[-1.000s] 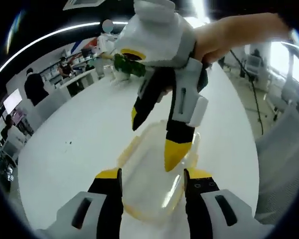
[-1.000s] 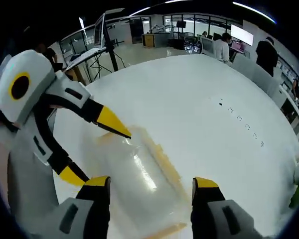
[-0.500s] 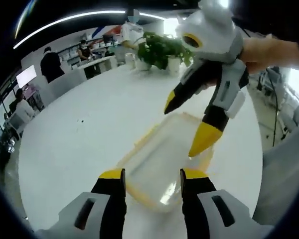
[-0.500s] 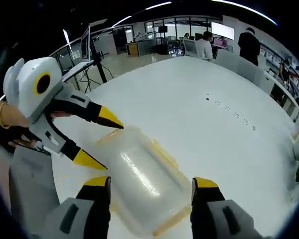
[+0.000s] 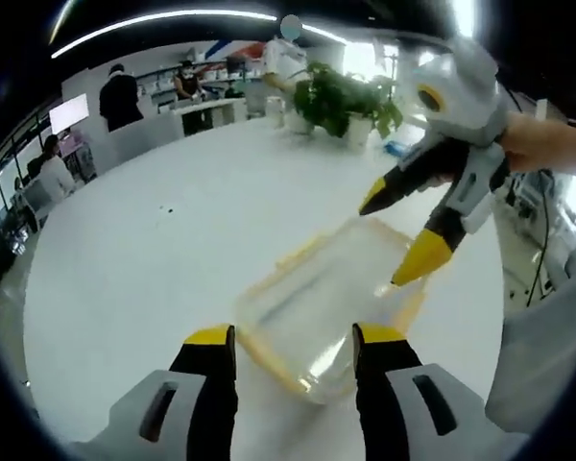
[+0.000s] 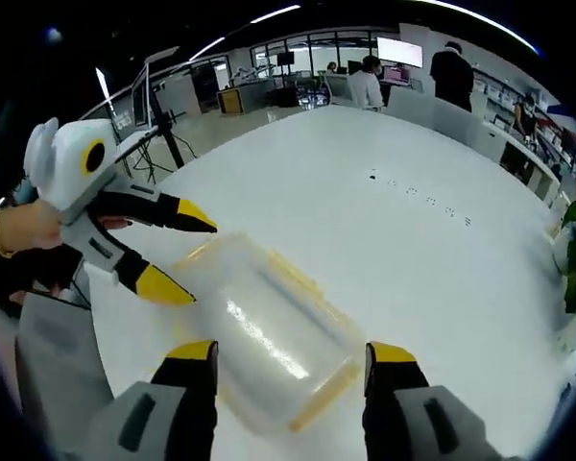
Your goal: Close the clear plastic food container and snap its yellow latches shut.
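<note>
1. The clear container (image 5: pixel 326 312) lay on the white table (image 5: pixel 173 269) at lower centre of the left gripper view, lid on, yellow latches (image 5: pixel 302 252) along its edges.
2. The left gripper (image 5: pixel 293 357) rose from the bottom edge with jaws spread, nothing between them, the container's near end just beyond its tips.
3. In the right gripper view, the right gripper (image 6: pixel 289 365) was likewise released, jaws apart over the container (image 6: pixel 264 331).
4. A plant (image 5: pixel 346 96) stood at upper centre of the left gripper view.
</note>
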The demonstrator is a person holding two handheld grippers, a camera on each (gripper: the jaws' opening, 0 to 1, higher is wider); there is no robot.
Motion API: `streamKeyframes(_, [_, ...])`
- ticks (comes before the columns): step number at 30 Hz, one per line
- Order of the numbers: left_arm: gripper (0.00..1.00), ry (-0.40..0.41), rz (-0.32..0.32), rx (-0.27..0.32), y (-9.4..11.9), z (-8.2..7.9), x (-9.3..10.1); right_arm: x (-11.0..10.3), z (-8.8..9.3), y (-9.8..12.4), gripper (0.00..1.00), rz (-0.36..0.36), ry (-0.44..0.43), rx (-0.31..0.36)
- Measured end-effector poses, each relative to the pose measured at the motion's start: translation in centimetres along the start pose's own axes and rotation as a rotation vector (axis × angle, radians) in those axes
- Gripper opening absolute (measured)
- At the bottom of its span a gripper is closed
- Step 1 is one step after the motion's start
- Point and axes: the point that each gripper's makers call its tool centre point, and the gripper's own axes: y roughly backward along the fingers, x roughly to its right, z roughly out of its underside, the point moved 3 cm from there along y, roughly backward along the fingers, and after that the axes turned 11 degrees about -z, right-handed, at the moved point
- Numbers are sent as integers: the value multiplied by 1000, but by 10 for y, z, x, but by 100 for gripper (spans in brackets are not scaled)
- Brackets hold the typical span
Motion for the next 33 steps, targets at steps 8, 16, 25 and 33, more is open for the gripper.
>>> streamKeyframes(8, [47,141,11,-30,-1,7,-3,1,14,3,60,37,-55,-7])
streamKeyframes(16, [46,261,39,-59,-3,13,-4,-1,18,3,56,22,-161,26])
streamKeyframes(25, [44,315,50,-44,-3,14,-1,-1,22,1,55,-11,-250,37])
streamKeyframes(33, [43,334,65,-79,-4,15,0,-1,22,0,54,-28,-253,38])
